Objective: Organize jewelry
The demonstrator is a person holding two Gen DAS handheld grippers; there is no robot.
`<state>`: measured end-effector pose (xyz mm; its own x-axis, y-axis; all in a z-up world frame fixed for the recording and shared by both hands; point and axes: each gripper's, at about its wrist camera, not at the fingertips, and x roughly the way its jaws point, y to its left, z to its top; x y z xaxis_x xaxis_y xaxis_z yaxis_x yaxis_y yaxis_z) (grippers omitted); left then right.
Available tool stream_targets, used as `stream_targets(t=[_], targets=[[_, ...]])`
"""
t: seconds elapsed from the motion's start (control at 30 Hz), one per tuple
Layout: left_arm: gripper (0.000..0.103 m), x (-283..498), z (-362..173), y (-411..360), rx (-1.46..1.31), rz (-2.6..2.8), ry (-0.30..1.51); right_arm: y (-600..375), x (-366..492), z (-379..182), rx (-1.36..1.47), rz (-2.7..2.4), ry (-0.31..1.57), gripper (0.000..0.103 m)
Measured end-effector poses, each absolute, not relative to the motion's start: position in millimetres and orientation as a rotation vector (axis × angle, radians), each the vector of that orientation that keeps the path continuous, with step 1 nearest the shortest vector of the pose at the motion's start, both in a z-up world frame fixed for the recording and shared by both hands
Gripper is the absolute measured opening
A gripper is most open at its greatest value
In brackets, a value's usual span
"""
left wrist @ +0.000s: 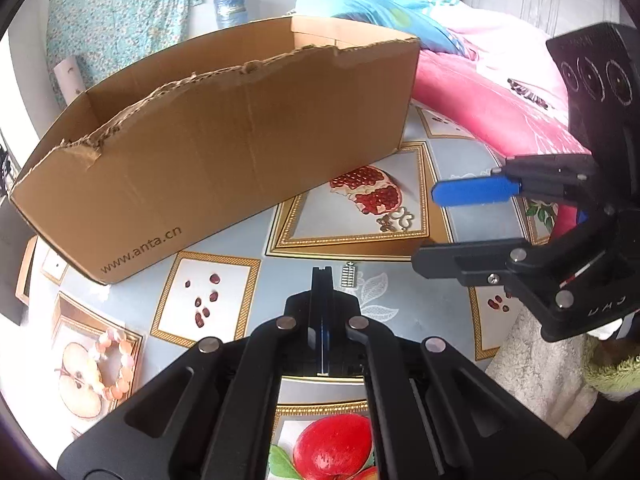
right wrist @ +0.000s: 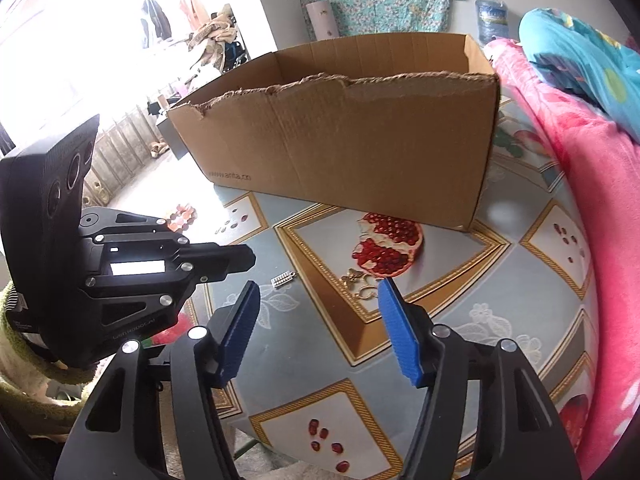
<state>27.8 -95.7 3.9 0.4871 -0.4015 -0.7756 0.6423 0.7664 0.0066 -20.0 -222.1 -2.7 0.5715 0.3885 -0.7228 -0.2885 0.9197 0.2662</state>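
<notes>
An open cardboard box [left wrist: 224,140] stands at the back of the table; it also shows in the right wrist view [right wrist: 360,136]. A gold clover bracelet [left wrist: 396,220] lies by the printed pomegranate, seen too in the right wrist view [right wrist: 358,282]. A small silver rhinestone piece [left wrist: 349,275] lies just ahead of my left gripper [left wrist: 322,276], which is shut and empty; the piece also shows in the right wrist view [right wrist: 283,279]. A pink bead bracelet [left wrist: 114,364] lies at the left. My right gripper [right wrist: 318,312] is open and empty above the table, short of the gold bracelet.
The table carries a fruit-print cloth [right wrist: 500,320]. Pink bedding [right wrist: 580,200] borders the right side and a blue quilt [left wrist: 360,8] lies behind the box. My right gripper also shows in the left wrist view [left wrist: 436,224], and my left one in the right wrist view [right wrist: 240,256].
</notes>
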Motion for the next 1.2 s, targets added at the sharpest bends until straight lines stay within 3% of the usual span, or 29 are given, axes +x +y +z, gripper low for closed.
stream_targets(t=[0.3,0.67,1.13,1.2], targets=[[0.0,25.3,0.1,-78.6,0.242,-0.642,0.86,-216.4,-6.6,-17.9,0.144,0.418,0.971,0.052],[0.0,18.7,-4.1,-81.3,0.256,-0.658,0.853,-226.3,8.1,-16.2,0.124,0.342,0.967,0.044],[0.0,17.4,-3.5,-79.0,0.253,-0.659,0.845,-210.3,13.0,-17.7,0.089,0.357,0.986,0.044],[0.0,17.7,-3.3,-77.4,0.25,-0.655,0.845,-208.8,14.6,-17.8,0.075,0.341,0.985,0.04]])
